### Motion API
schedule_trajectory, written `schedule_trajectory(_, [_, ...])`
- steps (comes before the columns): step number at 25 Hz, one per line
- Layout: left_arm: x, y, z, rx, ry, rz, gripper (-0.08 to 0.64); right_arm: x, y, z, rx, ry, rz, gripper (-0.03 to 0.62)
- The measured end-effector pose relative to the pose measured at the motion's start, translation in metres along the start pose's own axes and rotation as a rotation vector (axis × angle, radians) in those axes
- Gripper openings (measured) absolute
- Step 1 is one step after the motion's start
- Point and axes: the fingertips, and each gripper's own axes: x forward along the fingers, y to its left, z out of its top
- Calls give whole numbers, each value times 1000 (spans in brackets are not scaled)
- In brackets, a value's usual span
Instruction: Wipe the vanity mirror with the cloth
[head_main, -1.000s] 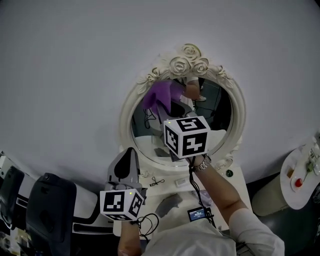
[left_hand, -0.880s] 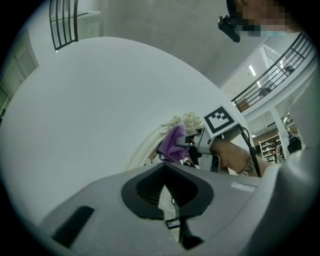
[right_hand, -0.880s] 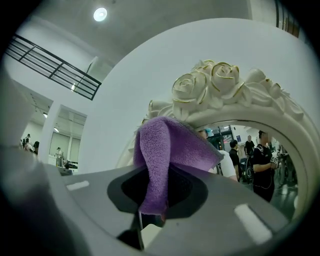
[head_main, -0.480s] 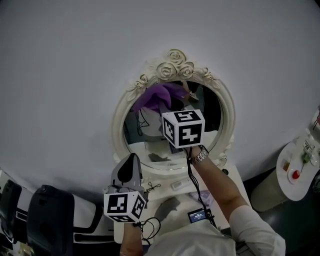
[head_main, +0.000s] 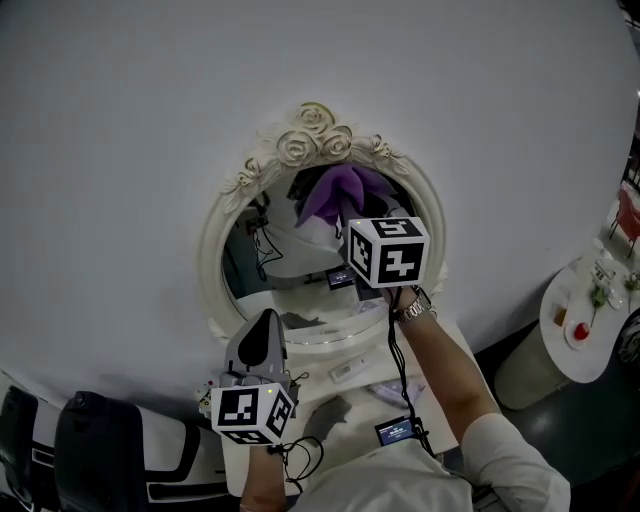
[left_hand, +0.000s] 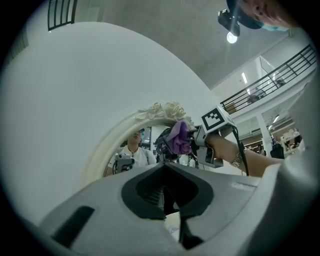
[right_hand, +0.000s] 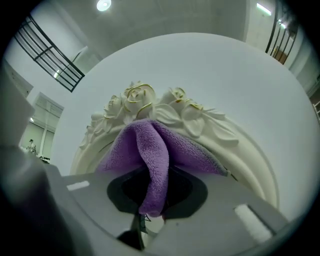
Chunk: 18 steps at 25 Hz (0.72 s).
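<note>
The oval vanity mirror has a white frame topped with carved roses. My right gripper is shut on a purple cloth and presses it against the glass near the top, just under the roses. In the right gripper view the cloth bunches out of the jaws below the frame's roses. My left gripper hangs low at the mirror's lower left, shut and holding nothing. In the left gripper view, the cloth and the right gripper show beyond the left gripper.
Below the mirror a white vanity top carries a grey scrap and small items. A small screen device hangs on a cable by my chest. A round white side table stands at the right, dark furniture at the lower left.
My right gripper has carried the cloth rightwards along the top of the glass, from the upper left towards the upper middle. The left gripper stays low and shut.
</note>
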Motion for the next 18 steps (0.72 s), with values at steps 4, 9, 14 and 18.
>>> schedule_trajectory(4, [2, -6, -3, 0, 8, -15, 0, -9, -31, -1, 40, -7, -65, 67])
schedule_trajectory(9, [-6, -1, -2, 4, 8, 8, 0, -13, -47, -4, 73, -15, -127, 67])
schedule_trajectory(14, [-28, 20, -2, 0, 11, 86, 0, -20, -13, -10, 109, -49, -102, 64])
schedule_trajectory(18, [-44, 33, -2, -2, 11, 138, 0, -13, 51, -24, 49, -8, 35, 64])
